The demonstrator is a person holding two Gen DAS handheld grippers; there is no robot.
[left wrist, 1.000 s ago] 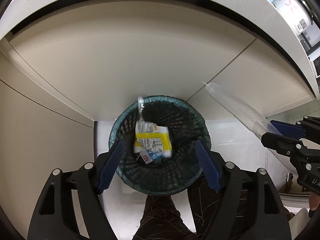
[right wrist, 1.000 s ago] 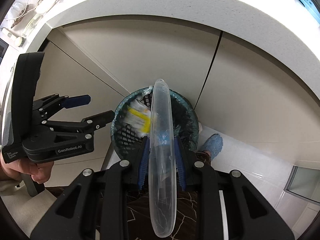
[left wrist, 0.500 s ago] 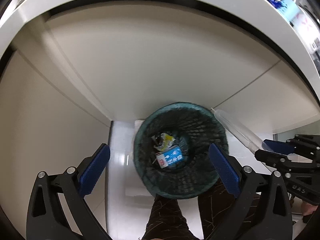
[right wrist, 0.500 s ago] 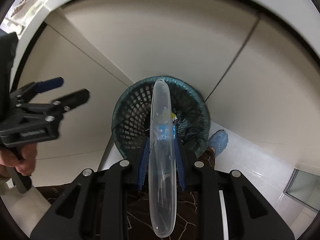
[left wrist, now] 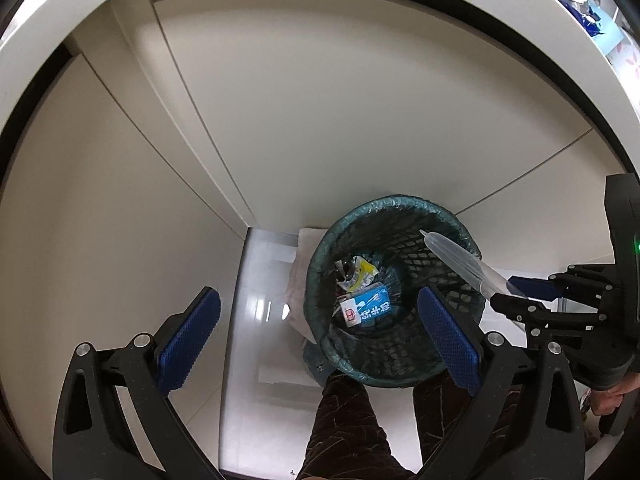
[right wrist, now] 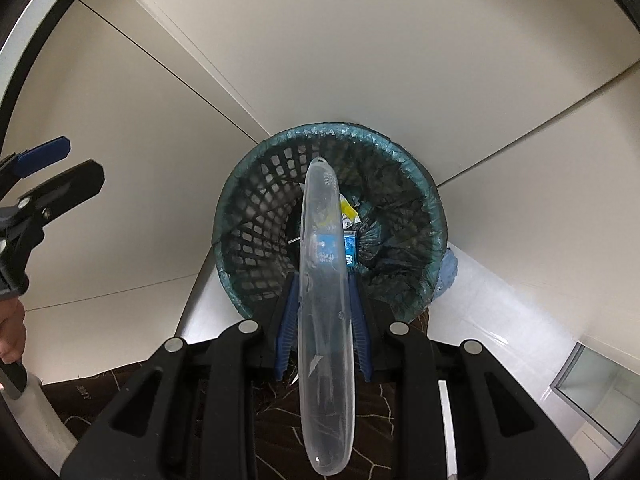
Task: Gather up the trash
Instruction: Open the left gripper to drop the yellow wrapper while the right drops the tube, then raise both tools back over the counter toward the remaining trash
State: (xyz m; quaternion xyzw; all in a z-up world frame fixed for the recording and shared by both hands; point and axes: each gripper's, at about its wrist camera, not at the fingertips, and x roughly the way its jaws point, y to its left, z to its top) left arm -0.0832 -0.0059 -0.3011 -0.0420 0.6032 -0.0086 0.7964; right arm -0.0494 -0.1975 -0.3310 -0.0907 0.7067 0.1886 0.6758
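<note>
Clear plastic case pinched in right tool above bin; left tool, just opened, spread empty. Long case could bridge the rim if released askew.

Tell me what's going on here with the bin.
A person is binning trash with a gripper in each hand. The left gripper is empty, its jaws wide apart and just opened further, off to the bin's side. A yellow wrapper and a blue packet lie at the bottom. The right gripper is shut on a clear plastic case, pointing it down over the bin, not yet released.
</note>
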